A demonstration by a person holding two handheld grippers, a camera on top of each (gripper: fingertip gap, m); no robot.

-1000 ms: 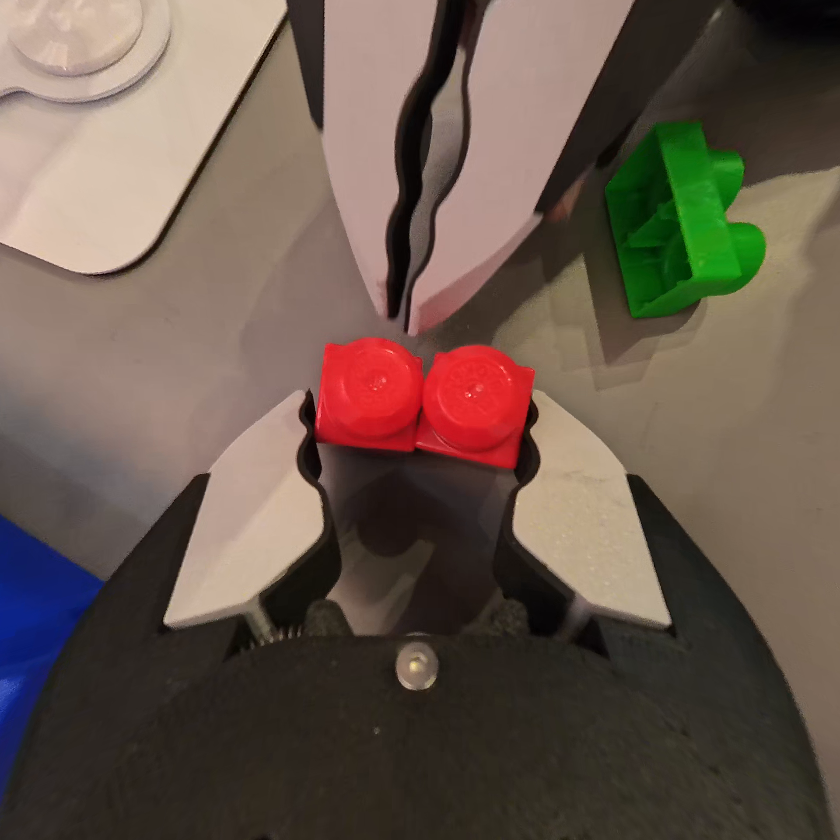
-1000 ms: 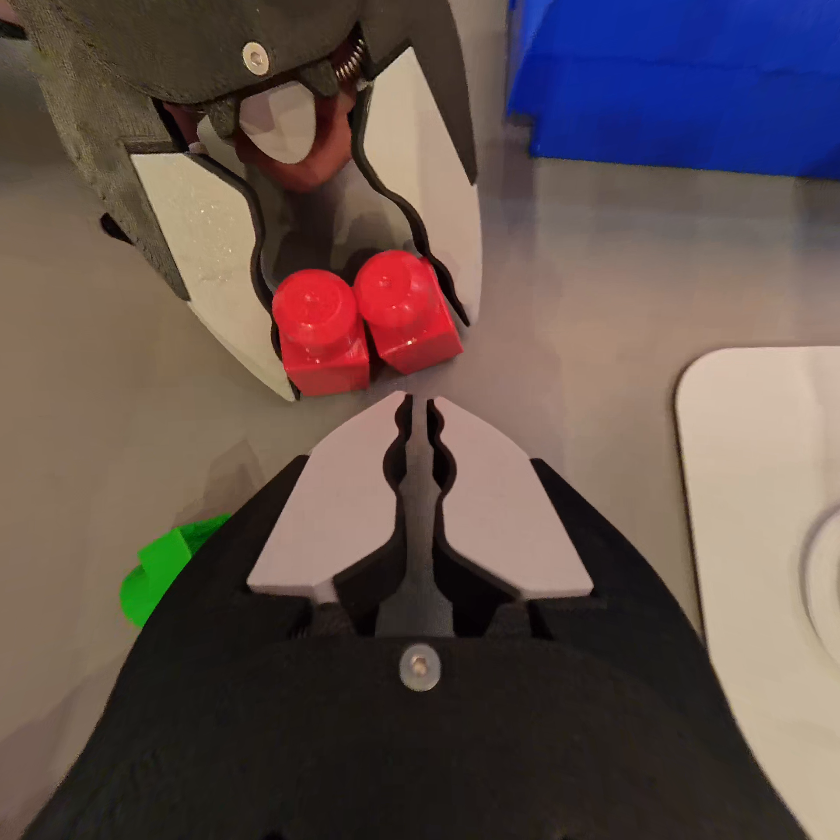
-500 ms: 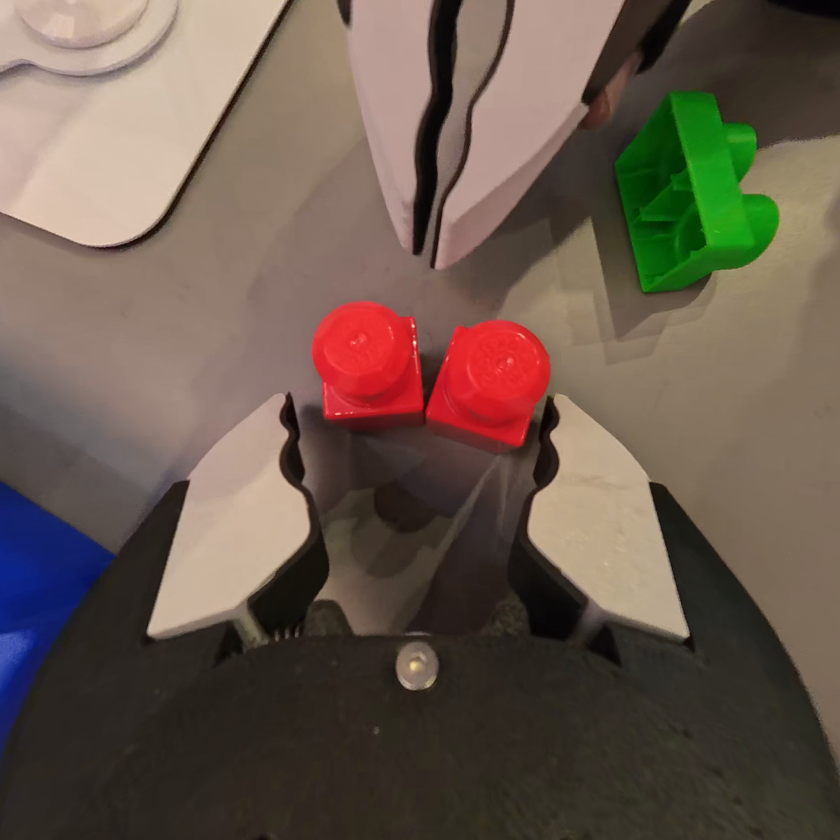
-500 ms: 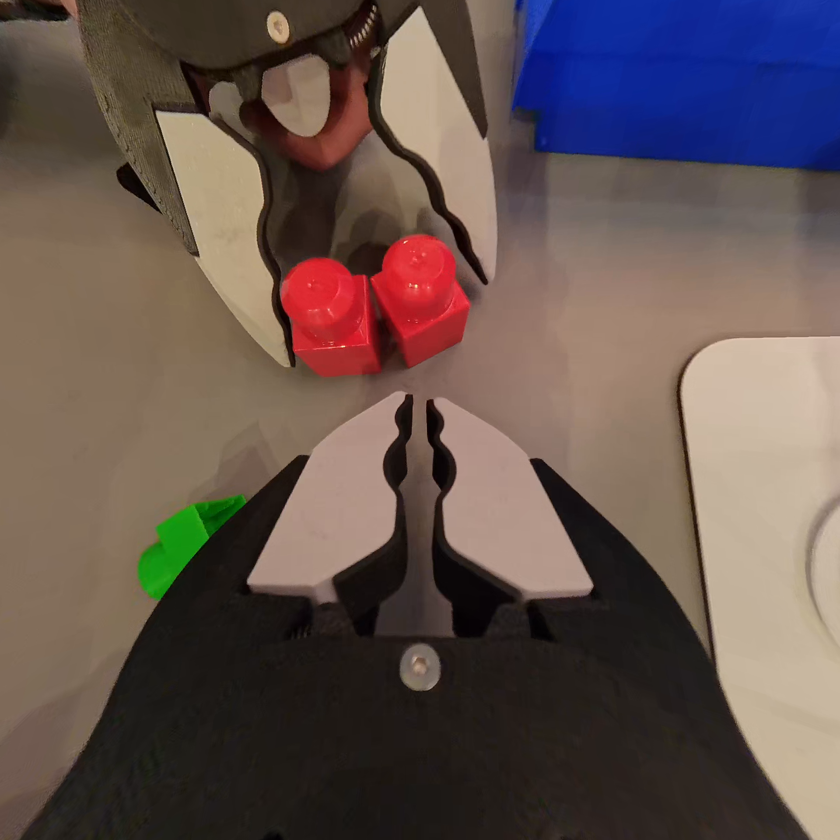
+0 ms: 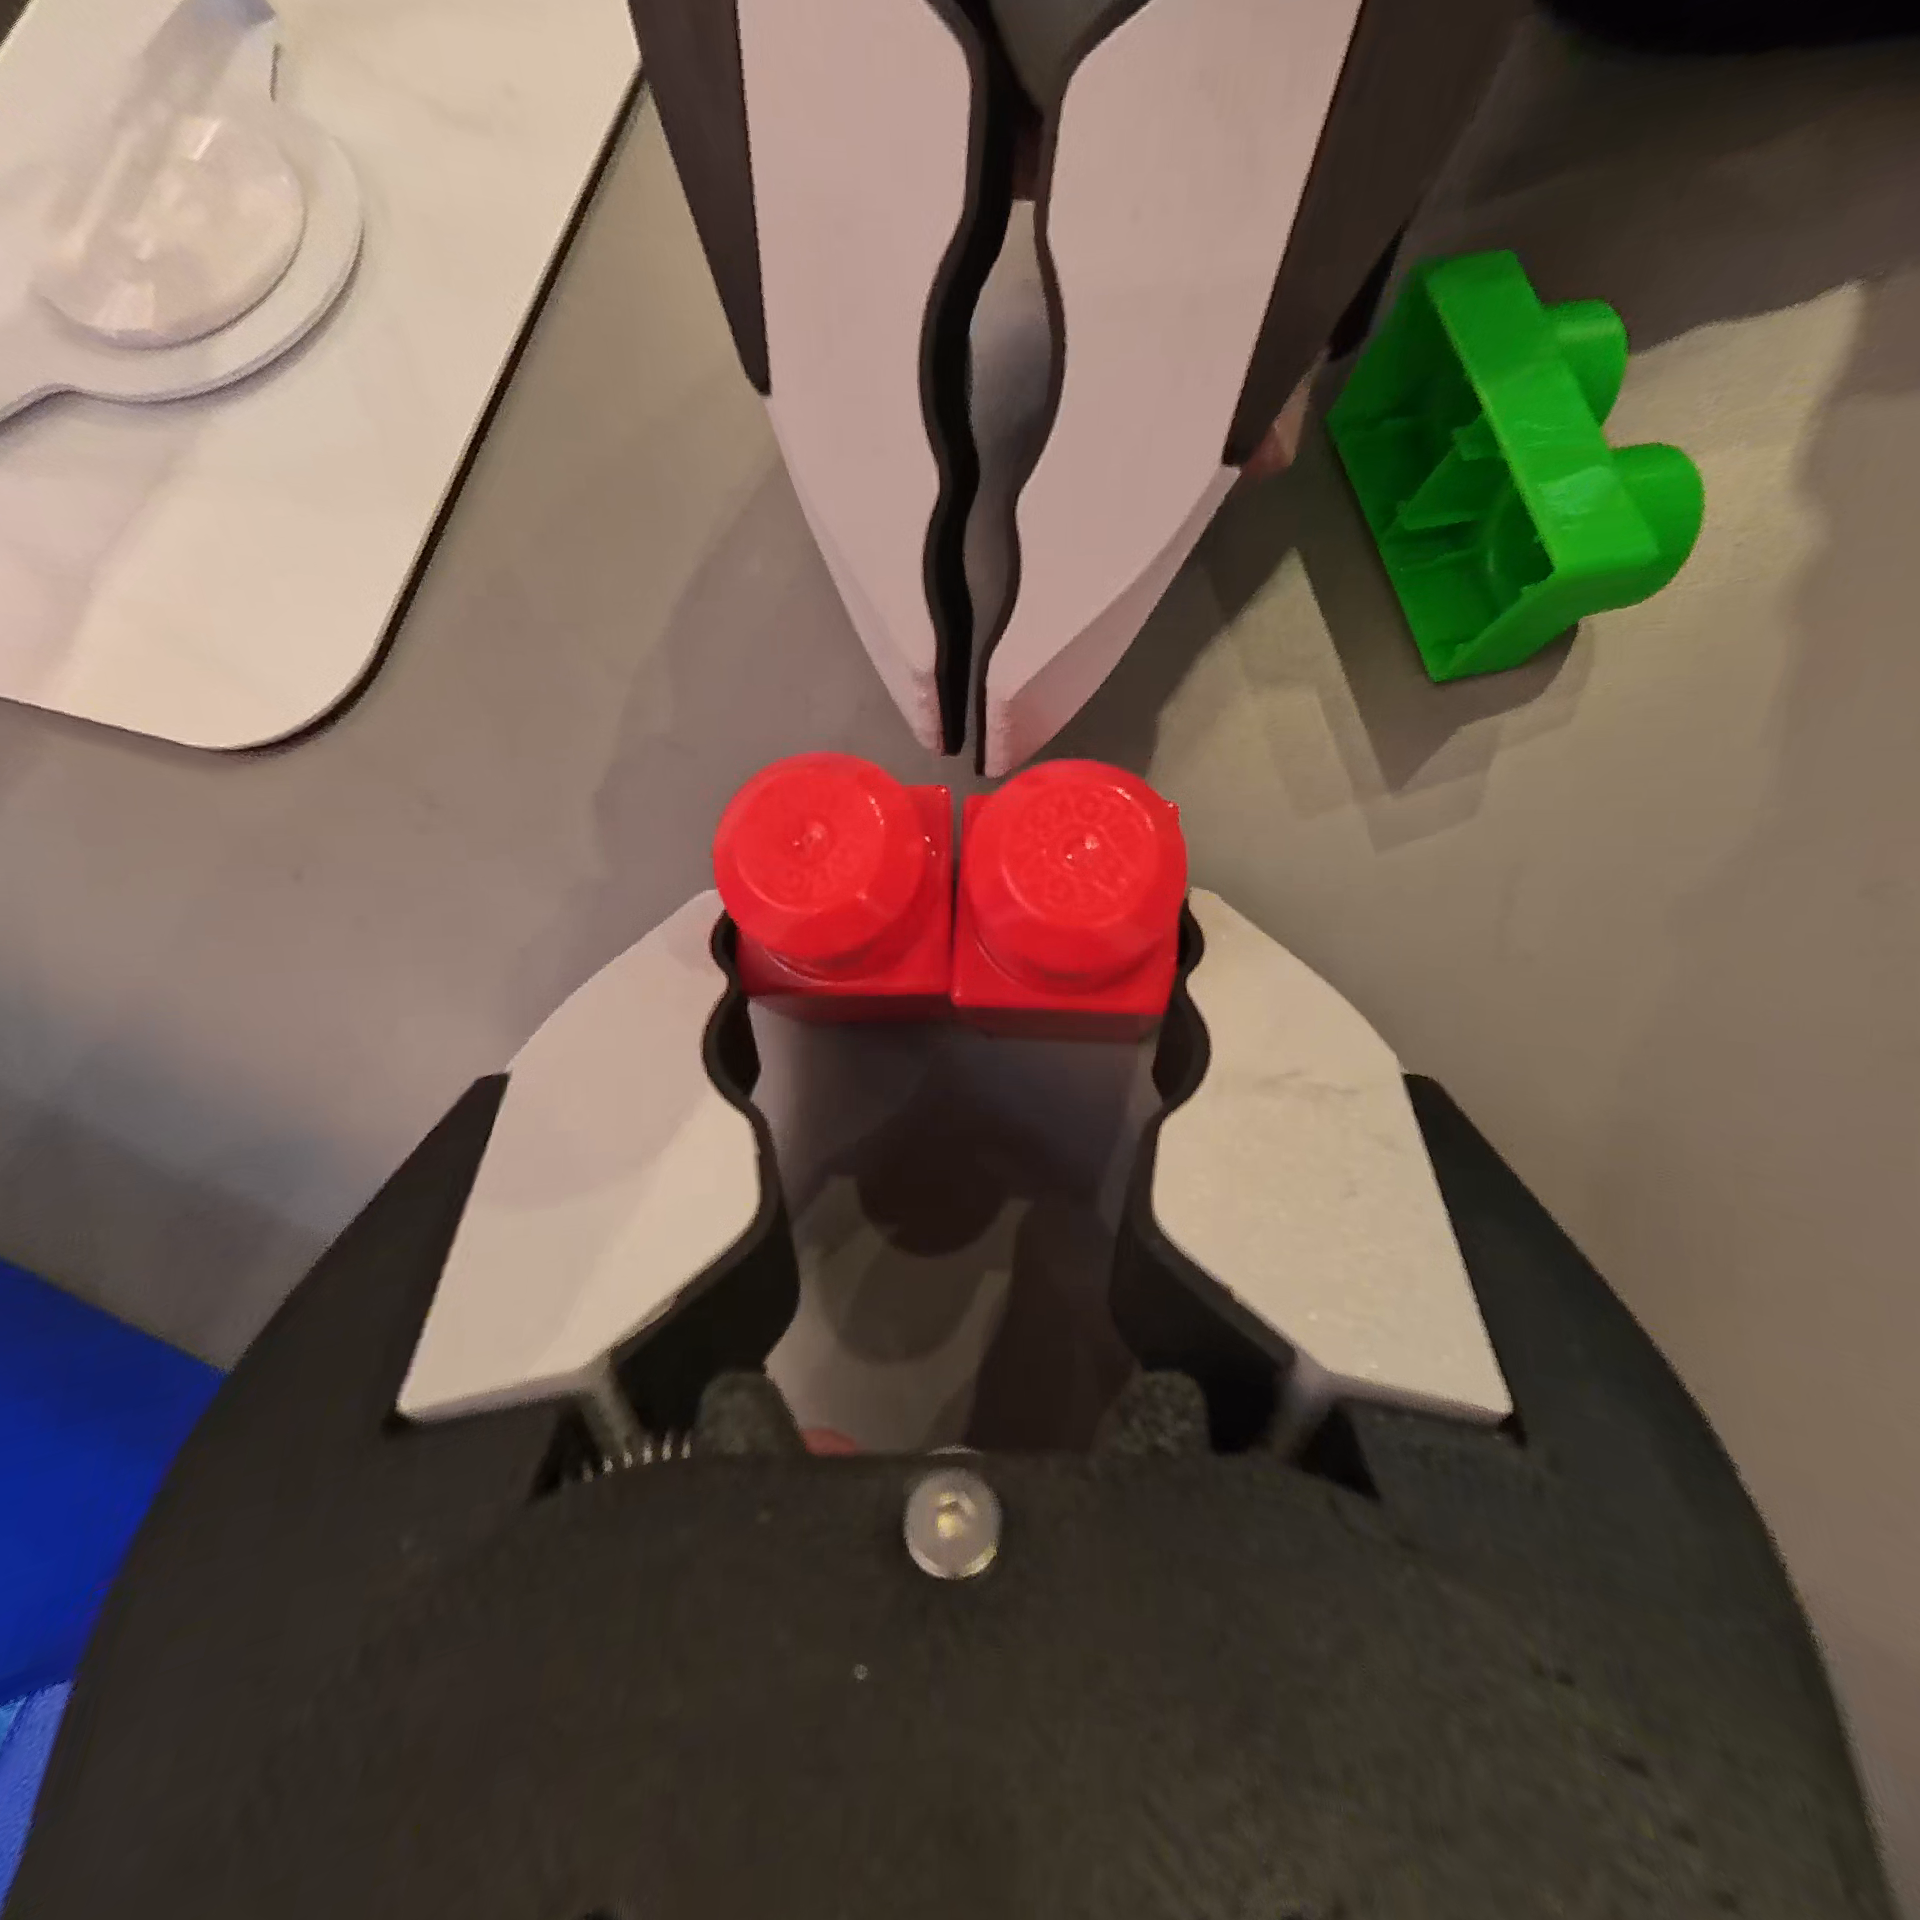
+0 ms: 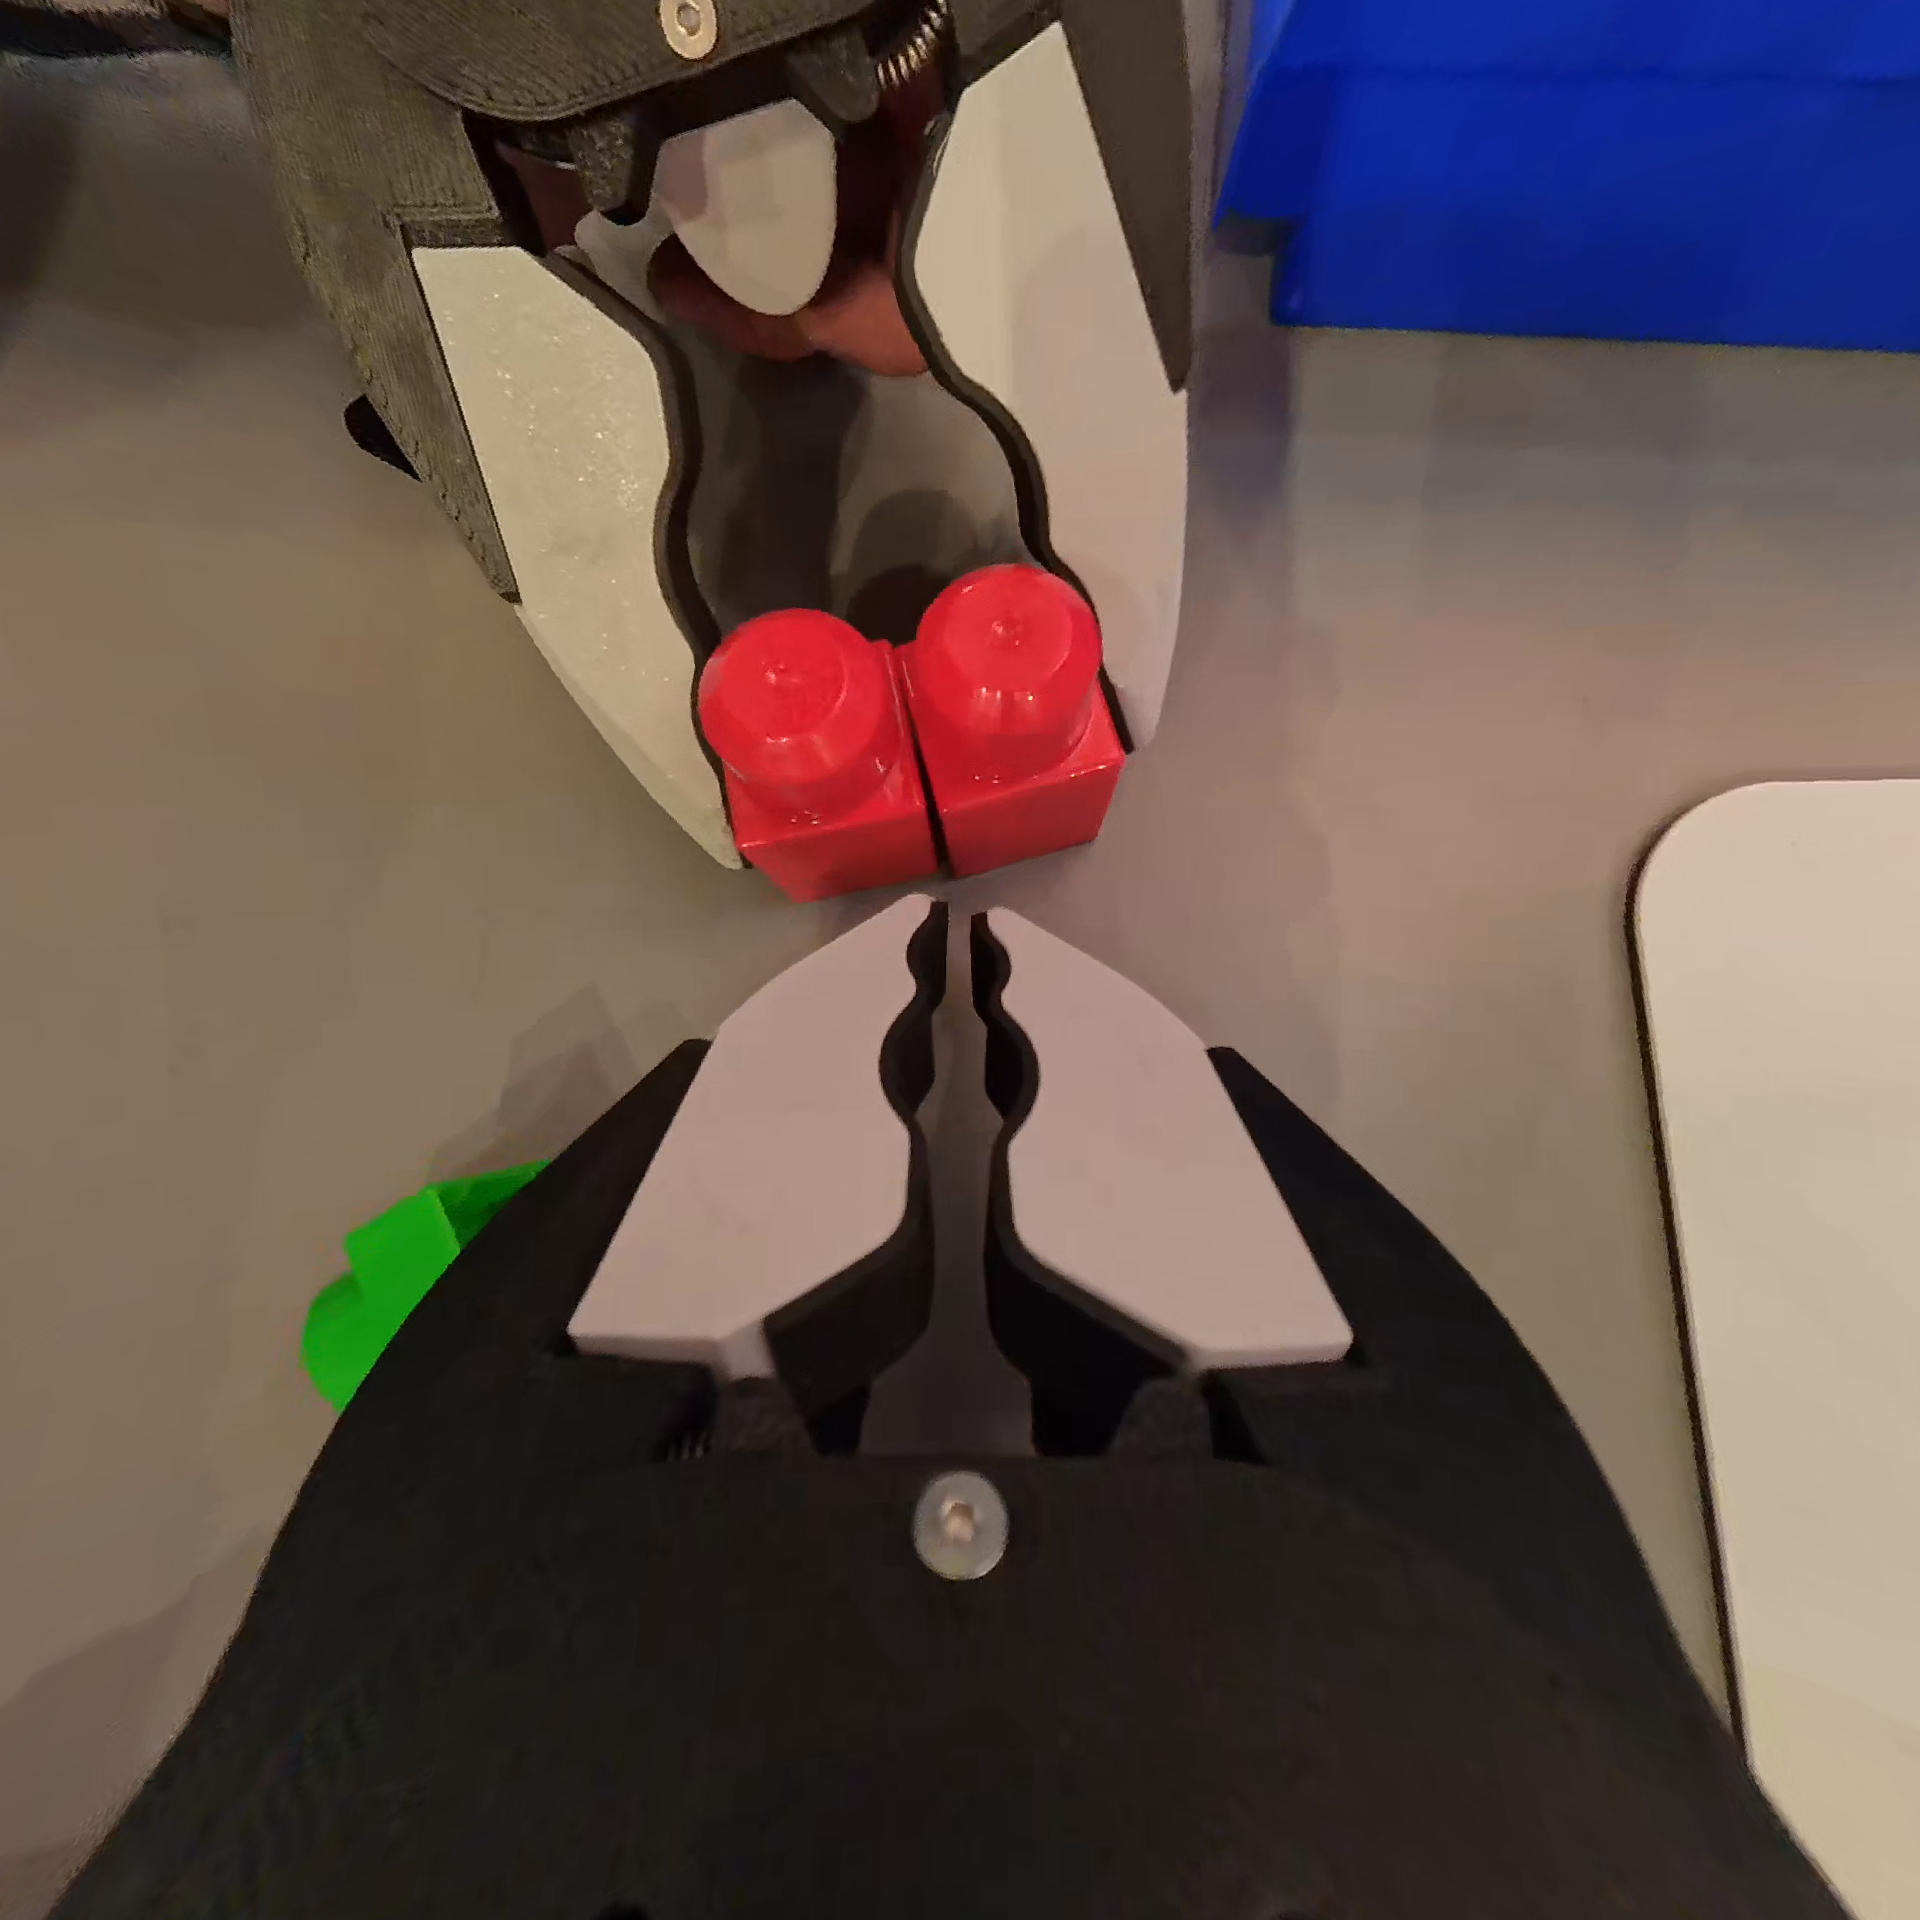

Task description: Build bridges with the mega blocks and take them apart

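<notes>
Two small red blocks [image 5: 951, 904] stand upright side by side on the grey desk [image 5: 312, 935], pressed together. The left claw [image 5: 956, 966] is clamped on the pair, one pad against each outer side. The right claw [image 6: 956, 914] faces it, jaws nearly together on nothing, tips just short of the blocks. A green block [image 5: 1507, 468] lies on its side nearby. A white board [image 5: 260, 468] and a blue bin [image 6: 1558, 156] sit toward the desk's edges.

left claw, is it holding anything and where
The left claw clamps two red blocks, set side by side, by the pair's outer side walls, one pad each. The right claw holds nothing.
</notes>
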